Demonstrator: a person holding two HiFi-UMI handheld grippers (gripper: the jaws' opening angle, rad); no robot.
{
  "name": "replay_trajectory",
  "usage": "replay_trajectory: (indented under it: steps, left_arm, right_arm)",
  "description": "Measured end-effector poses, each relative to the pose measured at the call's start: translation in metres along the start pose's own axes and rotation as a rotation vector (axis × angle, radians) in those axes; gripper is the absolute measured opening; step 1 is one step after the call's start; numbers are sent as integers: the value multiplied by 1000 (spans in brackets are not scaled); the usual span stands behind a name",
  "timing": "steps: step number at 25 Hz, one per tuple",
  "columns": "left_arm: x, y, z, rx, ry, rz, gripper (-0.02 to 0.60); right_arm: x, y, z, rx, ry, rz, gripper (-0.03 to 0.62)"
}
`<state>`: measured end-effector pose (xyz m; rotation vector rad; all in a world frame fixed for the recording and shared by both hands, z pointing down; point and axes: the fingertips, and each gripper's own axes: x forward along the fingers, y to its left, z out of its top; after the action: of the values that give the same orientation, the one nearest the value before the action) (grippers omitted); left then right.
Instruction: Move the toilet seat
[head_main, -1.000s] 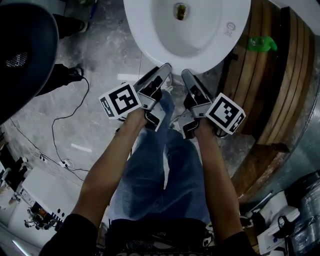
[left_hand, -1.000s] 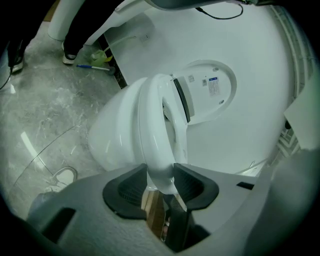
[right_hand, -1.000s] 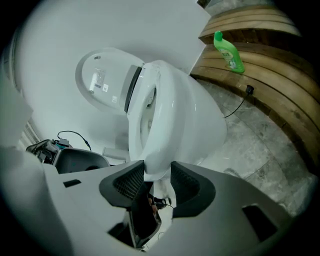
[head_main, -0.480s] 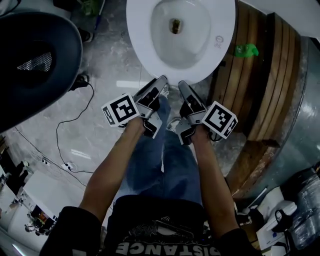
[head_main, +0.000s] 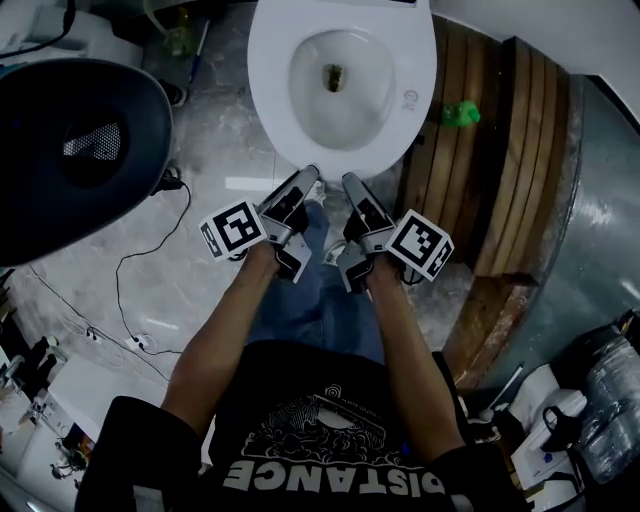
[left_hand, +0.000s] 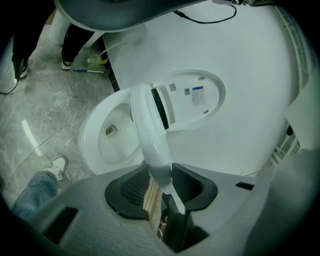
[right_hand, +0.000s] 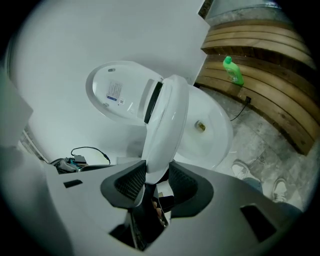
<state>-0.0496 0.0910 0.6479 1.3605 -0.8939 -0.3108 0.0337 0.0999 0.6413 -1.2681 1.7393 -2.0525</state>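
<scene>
The white toilet seat (left_hand: 147, 130) (right_hand: 167, 120) stands tilted up off the bowl (left_hand: 107, 135) (right_hand: 210, 130), in front of the raised lid (left_hand: 192, 97) (right_hand: 117, 92). My left gripper (left_hand: 160, 182) (head_main: 310, 175) and right gripper (right_hand: 152, 180) (head_main: 350, 182) sit side by side at the seat's front rim (head_main: 330, 160). Each is shut on that rim. The rim runs between the dark pads in both gripper views. Both pairs of jaws have just been closing on it.
A green bottle (head_main: 460, 112) (right_hand: 232, 70) lies on curved wooden boards (head_main: 500, 150) right of the toilet. A large dark round shape (head_main: 70, 150) fills the left. A cable (head_main: 140, 260) trails over the marble floor. The person's legs and shoes (right_hand: 245, 170) stand below the bowl.
Both grippers have risen together with the seat's front edge. In the head view the toilet and the hands look smaller and sit further up the picture.
</scene>
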Motion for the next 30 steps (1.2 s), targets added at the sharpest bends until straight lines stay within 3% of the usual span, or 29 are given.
replay_trajectory:
  steps: [9,17,23,30]
  left_arm:
    - [-12,-51,14,18,34,-40,152]
    - [-18,-108,33,80,62,-109,150]
    - [-22,-136,45,79,44,-137,147]
    - [0,-183,74,106,59,-206,147]
  right_arm:
    - [-17,52,11,-7,-29,12,149]
    - [-31,110,29,-99,-38,55,144]
    - [-35,139,39,-101,-61,71,143]
    - [-30,183,80,-132,-114,144,141]
